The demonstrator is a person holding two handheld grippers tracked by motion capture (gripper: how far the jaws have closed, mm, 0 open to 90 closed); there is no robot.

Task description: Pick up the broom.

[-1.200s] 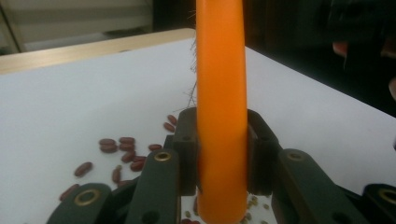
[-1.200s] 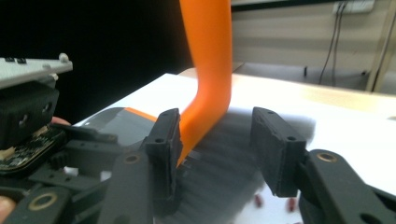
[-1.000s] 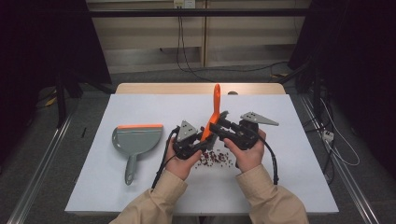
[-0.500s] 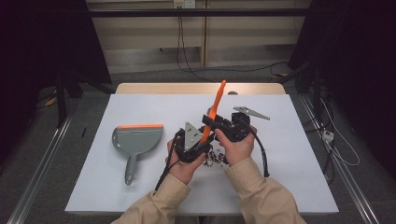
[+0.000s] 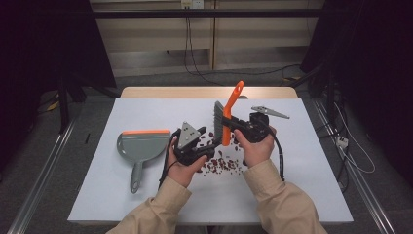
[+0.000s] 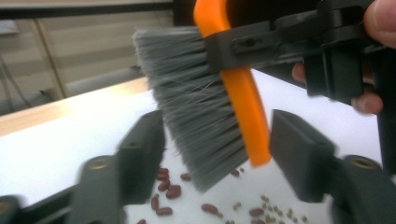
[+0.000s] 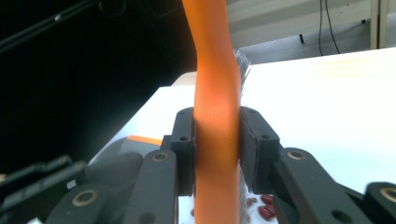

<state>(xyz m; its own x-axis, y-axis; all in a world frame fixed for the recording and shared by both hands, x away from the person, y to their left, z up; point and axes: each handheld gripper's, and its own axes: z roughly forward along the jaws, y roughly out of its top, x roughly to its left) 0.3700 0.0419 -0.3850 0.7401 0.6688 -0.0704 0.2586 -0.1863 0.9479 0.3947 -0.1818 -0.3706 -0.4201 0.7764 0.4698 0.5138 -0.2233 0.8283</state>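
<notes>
High view: right claw clamped on the orange brush, near the lower part of the handle, with the handle rising up and away above the jaws and the grey bristles facing left toward the left claw. Left claw just beside and below the brush, jaws pointing toward it, spread. Red beans scattered on the white table under and just in front of both claws. Grey dustpan with an orange lip lying flat, well off to the left of the left claw (handle pointing toward the person).

Left gripper view: jaws standing wide apart, gripping nothing. Brush hanging in the gap ahead of them, bristles nearer the left jaw, orange back nearer the right, touching neither as far as can be told. Other claw pinching the brush from the upper right. Beans on the table beyond the jaw tips.

Right gripper view: both jaws pressed flat against the sides of the orange handle, which runs straight up between them. A few beans low at right.
</notes>
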